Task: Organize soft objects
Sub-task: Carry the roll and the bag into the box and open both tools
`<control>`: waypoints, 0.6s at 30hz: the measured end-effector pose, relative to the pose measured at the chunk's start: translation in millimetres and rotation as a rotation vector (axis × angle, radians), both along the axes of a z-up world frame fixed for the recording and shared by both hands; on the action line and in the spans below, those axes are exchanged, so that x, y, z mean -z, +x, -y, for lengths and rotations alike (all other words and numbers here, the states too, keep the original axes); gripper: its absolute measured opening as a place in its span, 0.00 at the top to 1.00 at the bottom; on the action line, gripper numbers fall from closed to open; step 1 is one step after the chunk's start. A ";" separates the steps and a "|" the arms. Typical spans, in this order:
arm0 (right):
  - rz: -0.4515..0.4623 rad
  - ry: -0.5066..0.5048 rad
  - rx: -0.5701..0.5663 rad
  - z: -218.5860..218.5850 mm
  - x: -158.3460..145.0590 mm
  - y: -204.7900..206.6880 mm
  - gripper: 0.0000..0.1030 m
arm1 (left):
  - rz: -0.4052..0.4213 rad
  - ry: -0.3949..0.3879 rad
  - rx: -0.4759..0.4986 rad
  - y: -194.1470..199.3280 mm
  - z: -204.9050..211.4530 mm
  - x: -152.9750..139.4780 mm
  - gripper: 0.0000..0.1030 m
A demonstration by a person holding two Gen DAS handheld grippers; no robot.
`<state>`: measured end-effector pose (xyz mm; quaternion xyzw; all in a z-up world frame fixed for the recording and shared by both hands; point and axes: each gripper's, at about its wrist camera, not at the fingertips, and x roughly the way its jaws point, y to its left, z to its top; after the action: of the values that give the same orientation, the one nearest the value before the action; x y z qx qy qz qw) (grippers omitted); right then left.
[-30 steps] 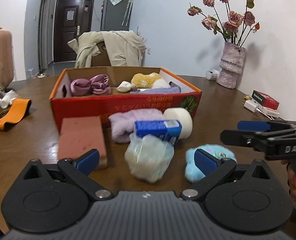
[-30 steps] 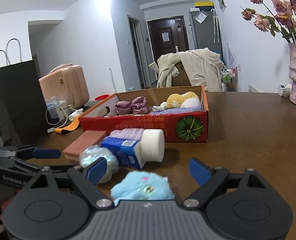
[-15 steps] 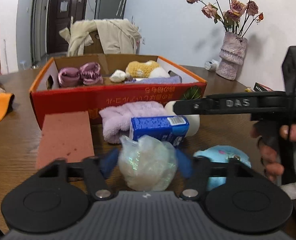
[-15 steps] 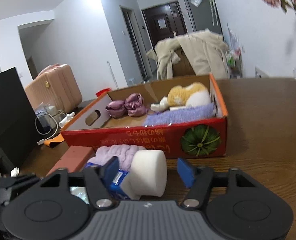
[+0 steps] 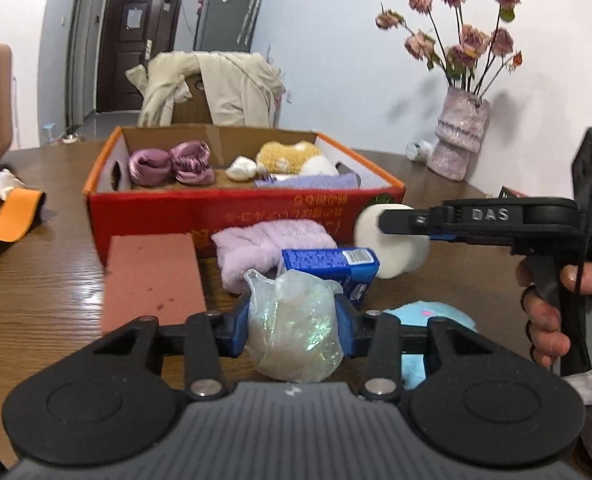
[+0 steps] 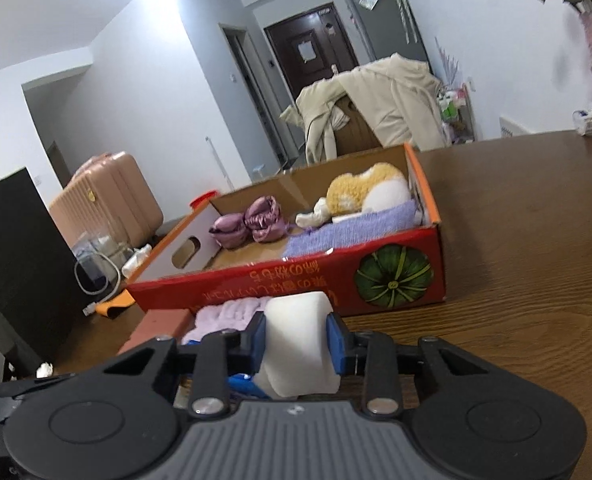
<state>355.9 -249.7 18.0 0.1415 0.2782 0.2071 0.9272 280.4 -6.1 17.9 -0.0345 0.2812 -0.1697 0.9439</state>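
Observation:
My left gripper [image 5: 292, 328] is closing its jaws on a shimmering clear bag [image 5: 296, 348], and both blue pads press its sides. My right gripper [image 6: 296, 344] is closing on a white foam roll [image 6: 296, 356], squeezed between its pads; the left wrist view shows that roll [image 5: 399, 256] held side-on just before the red cardboard box [image 5: 232, 208]. Purple satin pieces [image 5: 172, 162], a yellow plush [image 5: 288, 156] and a lavender cloth [image 5: 307, 180] lie in the box. A pink fluffy towel [image 5: 272, 240], a blue pack [image 5: 327, 260] and a light blue plush [image 5: 427, 316] lie on the table.
A reddish-brown block [image 5: 152, 276] lies left of the bag. A vase of dried flowers [image 5: 459, 136] stands at the back right, an orange band [image 5: 12, 216] at the left edge. A black bag [image 6: 16, 264] and a suitcase [image 6: 108, 196] stand beyond the table's left side.
Both grippers went from wide open to clamped: the left onto the shimmering bag, the right onto the white foam roll after moving forward from the blue plush toward the box.

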 end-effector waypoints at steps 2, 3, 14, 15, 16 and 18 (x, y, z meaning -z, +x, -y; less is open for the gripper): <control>0.027 -0.008 0.003 2.0 -9.9 -14.1 0.70 | 0.021 -0.007 -0.015 -11.4 -5.3 -7.8 0.58; 0.038 -0.010 0.001 2.7 -14.3 -21.4 0.70 | 0.031 -0.010 -0.022 -17.7 -8.2 -11.9 0.58; 0.127 -0.048 -0.030 -9.6 -46.0 -99.1 0.70 | 0.123 -0.036 -0.061 -76.0 -28.9 -42.0 0.58; 0.132 -0.051 -0.032 -11.0 -47.8 -104.1 0.70 | 0.130 -0.038 -0.060 -79.4 -29.3 -43.4 0.58; 0.136 -0.054 -0.034 -12.6 -48.6 -107.8 0.70 | 0.135 -0.039 -0.060 -82.8 -30.1 -44.6 0.58; 0.143 -0.054 -0.036 -14.7 -50.7 -114.1 0.70 | 0.144 -0.042 -0.062 -86.7 -31.4 -46.6 0.58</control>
<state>241.8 -235.0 68.6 0.0961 0.2194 0.2258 0.9443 193.7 25.3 64.5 -0.0506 0.2078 -0.1485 0.9655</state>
